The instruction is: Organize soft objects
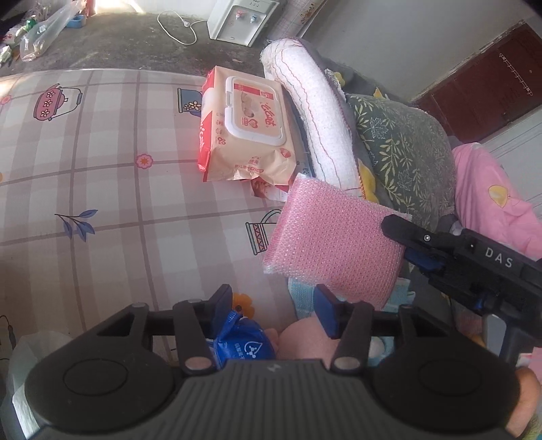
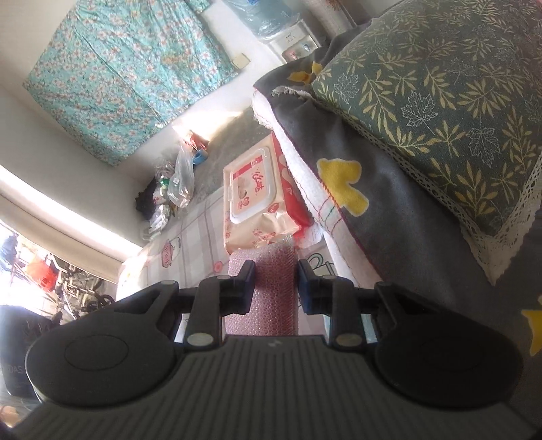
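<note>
A pink sponge [image 1: 333,238] is held above the checked tablecloth [image 1: 101,189] by my right gripper [image 1: 401,238], which comes in from the right and is shut on the sponge's right edge. In the right wrist view the sponge [image 2: 271,287] sits between the fingers of my right gripper [image 2: 276,270]. My left gripper [image 1: 272,304] is open and empty, low at the near edge, just below the sponge. Under it lie a blue packet [image 1: 244,345] and a pink soft thing [image 1: 305,342].
A pack of wet wipes [image 1: 245,125] lies on the cloth beyond the sponge. A rolled white cloth [image 1: 316,111], a leaf-patterned pillow [image 1: 403,145] and a pink quilt [image 1: 491,193] lie to the right. A water dispenser [image 1: 240,18] stands on the floor behind.
</note>
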`<state>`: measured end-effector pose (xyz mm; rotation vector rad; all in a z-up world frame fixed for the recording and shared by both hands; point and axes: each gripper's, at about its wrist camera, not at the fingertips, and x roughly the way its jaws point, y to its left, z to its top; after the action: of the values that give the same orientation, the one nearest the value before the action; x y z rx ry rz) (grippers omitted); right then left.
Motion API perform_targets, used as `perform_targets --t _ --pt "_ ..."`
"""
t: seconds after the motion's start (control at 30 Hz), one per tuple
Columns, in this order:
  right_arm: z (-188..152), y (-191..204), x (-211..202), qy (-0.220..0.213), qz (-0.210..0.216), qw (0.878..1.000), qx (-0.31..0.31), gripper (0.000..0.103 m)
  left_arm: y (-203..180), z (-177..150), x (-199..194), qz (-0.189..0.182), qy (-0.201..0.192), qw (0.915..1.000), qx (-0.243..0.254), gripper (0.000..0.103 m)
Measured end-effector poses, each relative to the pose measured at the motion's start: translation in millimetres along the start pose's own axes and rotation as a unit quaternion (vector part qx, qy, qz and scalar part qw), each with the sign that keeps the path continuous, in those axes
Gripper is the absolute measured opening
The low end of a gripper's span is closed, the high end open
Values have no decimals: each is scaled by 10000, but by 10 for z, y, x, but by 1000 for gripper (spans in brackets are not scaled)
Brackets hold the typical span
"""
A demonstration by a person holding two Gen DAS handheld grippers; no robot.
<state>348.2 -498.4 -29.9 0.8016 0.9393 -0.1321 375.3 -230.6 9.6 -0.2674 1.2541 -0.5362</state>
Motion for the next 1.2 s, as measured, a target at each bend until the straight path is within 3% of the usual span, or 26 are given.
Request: perform_targets --t 0.13,0.3,0.47,0.6,0.73,0.9,1.2 --pt "-338 -153 -358 -451 366 9963 641 25 48 -166 -274 -257 -123 9995 -126 58" --pt "-970 -408 -636 -907 525 9855 1337 25 43 -481 -261 -421 91 9990 -149 57" --pt "-1480 -632 -590 -1045 363 9760 1878 25 2 -710 -72 -521 353 9977 -240 57" --pt "-1764 -708 -551 -1085 393 9713 2078 25 -19 -778 -14 -452 284 9982 -280 56" --pt "-1884 -664 -573 -1168 375 9716 2022 26 -21 -769 4 -421 159 9985 -326 56" --pt "-1962 -675 -584 -1108 399 9740 1935 27 -19 -722 -3 -310 57 9991 -297 48" --pt "-1853 -757 -683 -892 445 9809 1669 29 -149 -739 17 -87 79 9999 17 36"
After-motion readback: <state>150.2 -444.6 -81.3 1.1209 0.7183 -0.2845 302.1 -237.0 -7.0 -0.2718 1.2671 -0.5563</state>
